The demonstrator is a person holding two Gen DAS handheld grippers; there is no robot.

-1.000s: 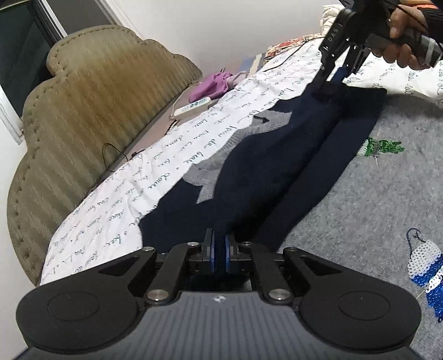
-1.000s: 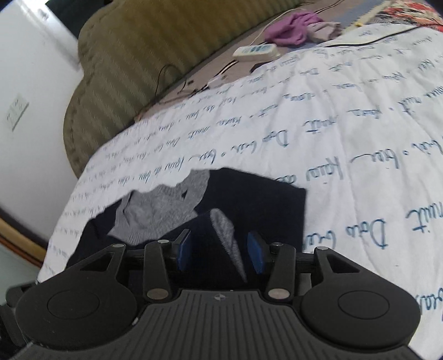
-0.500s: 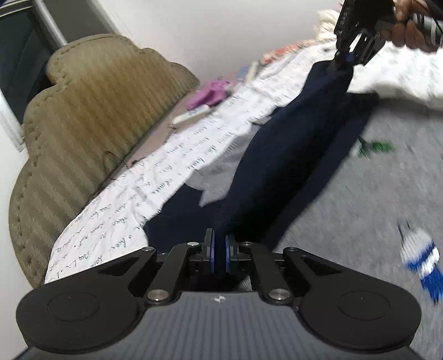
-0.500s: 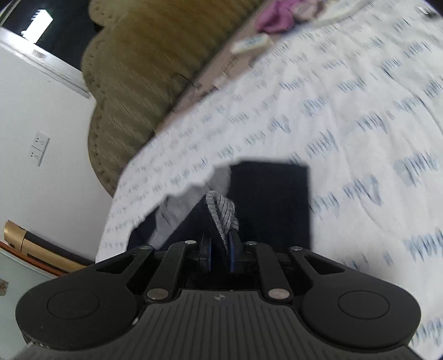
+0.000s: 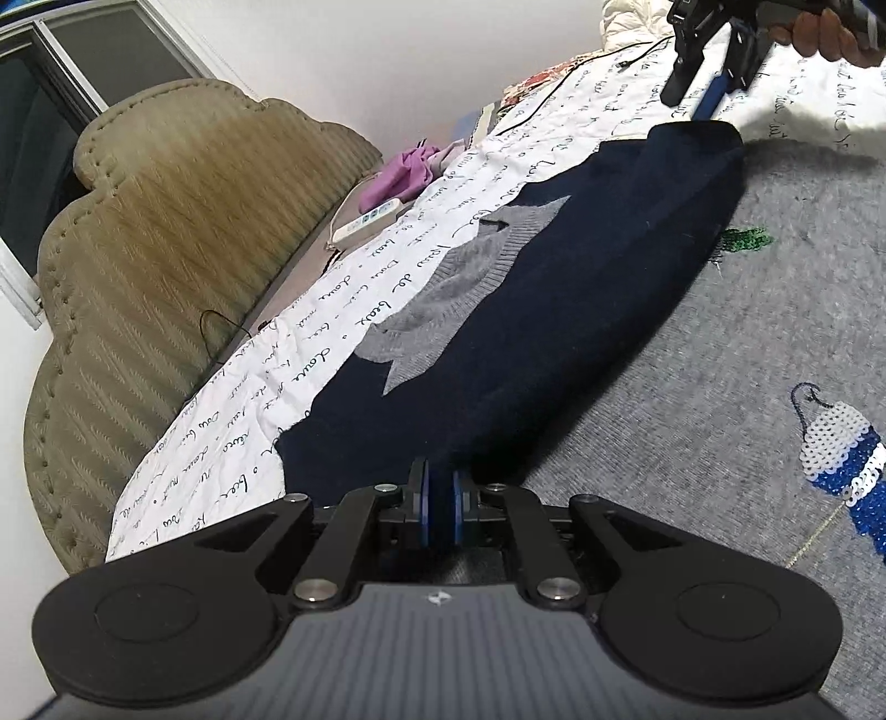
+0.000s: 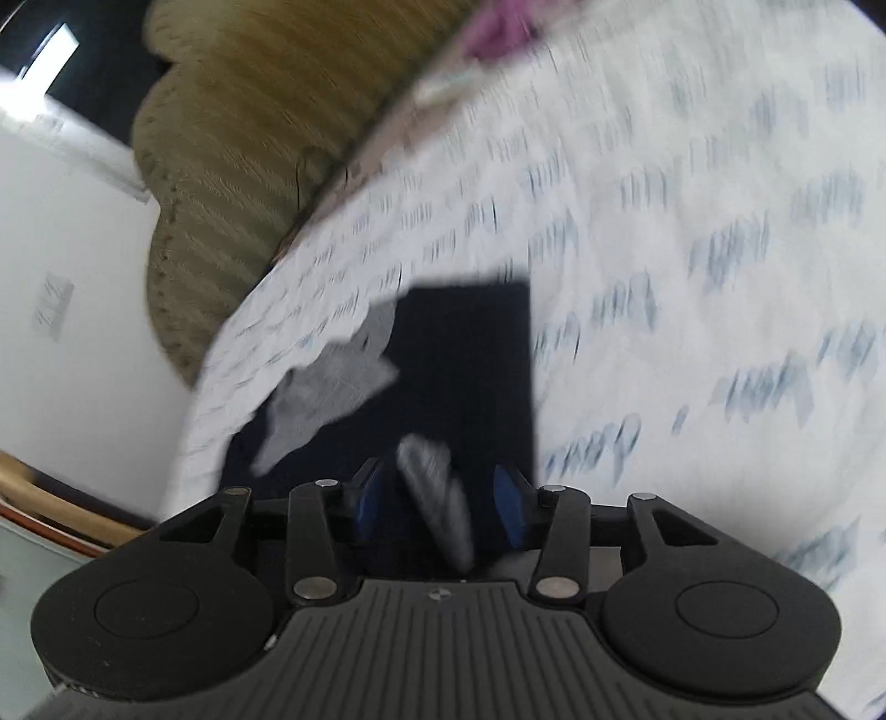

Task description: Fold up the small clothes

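**Left tool pinches the navy sweater; right tool spread wide above it**

Your left tool [image 5: 437,501] has its blue pads [image 5: 423,498] drawn in narrow, pinching the near edge of the navy sweater [image 5: 581,288]. From that grip the garment runs away from you as a long folded band across the bed, its grey collar [image 5: 443,299] showing on the left side. The sweater lies partly on the white quilt [image 5: 266,399] printed with handwriting and partly on a grey knit garment [image 5: 747,360] to the right, which carries a green sequin patch [image 5: 745,239] and a blue and white sequin figure [image 5: 841,454].

At the far end of the band, your right tool [image 5: 711,83] hangs just above the sweater's end, held by your right hand [image 5: 830,33]. Its wrist view is blurred, but there the right tool [image 6: 440,498] shows its blue pads [image 6: 506,504] set well apart, gripping nothing; a grey-lined edge of cloth [image 6: 437,509] stands up between them, and whether it touches either pad cannot be told.

Beyond the quilt stands an olive padded headboard [image 5: 166,266]. Near it lie a white remote [image 5: 365,224] and a purple cloth [image 5: 407,174], with a black cable [image 5: 581,69] trailing across the quilt's far end.
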